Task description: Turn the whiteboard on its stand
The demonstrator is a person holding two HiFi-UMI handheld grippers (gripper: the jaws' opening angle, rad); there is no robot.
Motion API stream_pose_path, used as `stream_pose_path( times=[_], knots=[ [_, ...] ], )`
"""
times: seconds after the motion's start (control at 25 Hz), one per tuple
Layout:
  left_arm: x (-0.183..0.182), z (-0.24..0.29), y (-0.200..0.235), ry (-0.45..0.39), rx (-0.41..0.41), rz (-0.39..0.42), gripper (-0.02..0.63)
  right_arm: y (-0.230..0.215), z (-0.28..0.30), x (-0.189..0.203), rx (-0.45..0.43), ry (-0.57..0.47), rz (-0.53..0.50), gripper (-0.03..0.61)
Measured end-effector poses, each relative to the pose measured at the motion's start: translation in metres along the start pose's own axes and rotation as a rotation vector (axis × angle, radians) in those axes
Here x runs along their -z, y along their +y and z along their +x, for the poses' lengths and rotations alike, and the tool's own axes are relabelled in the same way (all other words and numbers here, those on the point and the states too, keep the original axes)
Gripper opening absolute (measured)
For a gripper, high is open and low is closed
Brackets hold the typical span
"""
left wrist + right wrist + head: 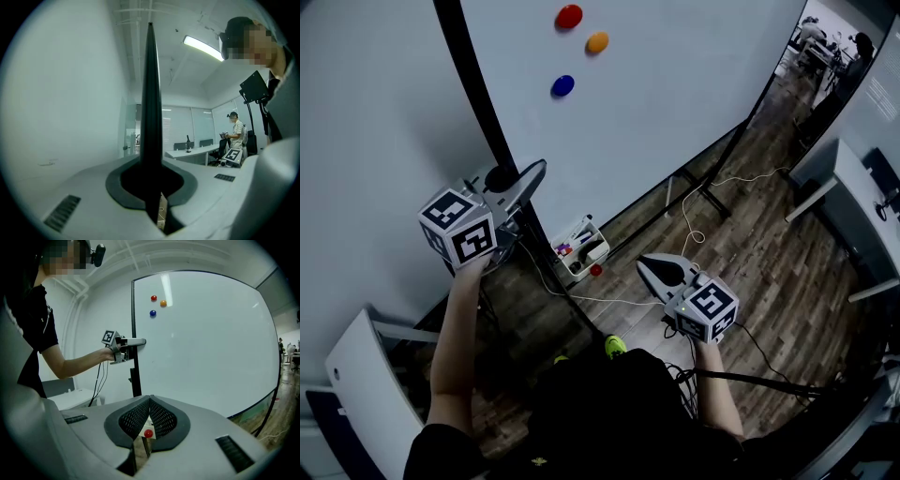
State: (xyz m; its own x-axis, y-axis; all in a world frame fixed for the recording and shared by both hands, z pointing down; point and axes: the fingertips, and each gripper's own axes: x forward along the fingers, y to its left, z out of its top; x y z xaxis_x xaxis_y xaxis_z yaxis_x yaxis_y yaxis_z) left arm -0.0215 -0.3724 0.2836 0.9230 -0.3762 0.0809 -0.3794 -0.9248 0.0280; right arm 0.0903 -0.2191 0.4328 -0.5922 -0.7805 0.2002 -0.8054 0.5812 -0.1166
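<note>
Left gripper (534,173) at 9 o'clock is clamped on the whiteboard (675,94) frame (483,103). Right gripper (649,265) at 5 o'clock has jaws together, empty. Grip done; I'd judge most of the turn is left.

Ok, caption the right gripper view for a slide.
Left tool clamps the whiteboard edge below three magnets; right tool shut, empty, short of the board.
</note>
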Motion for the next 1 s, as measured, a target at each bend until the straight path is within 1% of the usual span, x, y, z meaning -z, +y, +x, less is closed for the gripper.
stream_pose_path(
  times=[0.12,0.4,0.52,0.68,0.84,1.0],
  knots=[
    [-0.002,0.004,-0.001,-0.005,-0.009,0.008,0.044,0.002,0.001,0.001,-0.006,-0.002,0.003,0.028],
    [-0.002,0.018,-0.001,-0.02,-0.002,-0.026,0.046,0.003,0.003,0.013,-0.029,0.02,0.017,0.026],
    [-0.002,0.024,0.0,-0.042,0.002,-0.053,0.048,0.001,0.001,0.016,-0.021,0.026,0.02,0.026],
    [-0.001,0.025,0.0,-0.055,-0.002,-0.066,0.049,0.007,-0.002,0.02,-0.013,0.03,0.018,0.027],
    [-0.001,0.027,0.003,-0.058,-0.013,-0.052,0.049,0.006,-0.009,0.028,0.003,0.04,0.018,0.026],
    [0.003,0.035,0.005,-0.052,0.007,-0.053,0.048,0.005,-0.009,0.036,0.029,0.043,0.022,0.026]
  ],
)
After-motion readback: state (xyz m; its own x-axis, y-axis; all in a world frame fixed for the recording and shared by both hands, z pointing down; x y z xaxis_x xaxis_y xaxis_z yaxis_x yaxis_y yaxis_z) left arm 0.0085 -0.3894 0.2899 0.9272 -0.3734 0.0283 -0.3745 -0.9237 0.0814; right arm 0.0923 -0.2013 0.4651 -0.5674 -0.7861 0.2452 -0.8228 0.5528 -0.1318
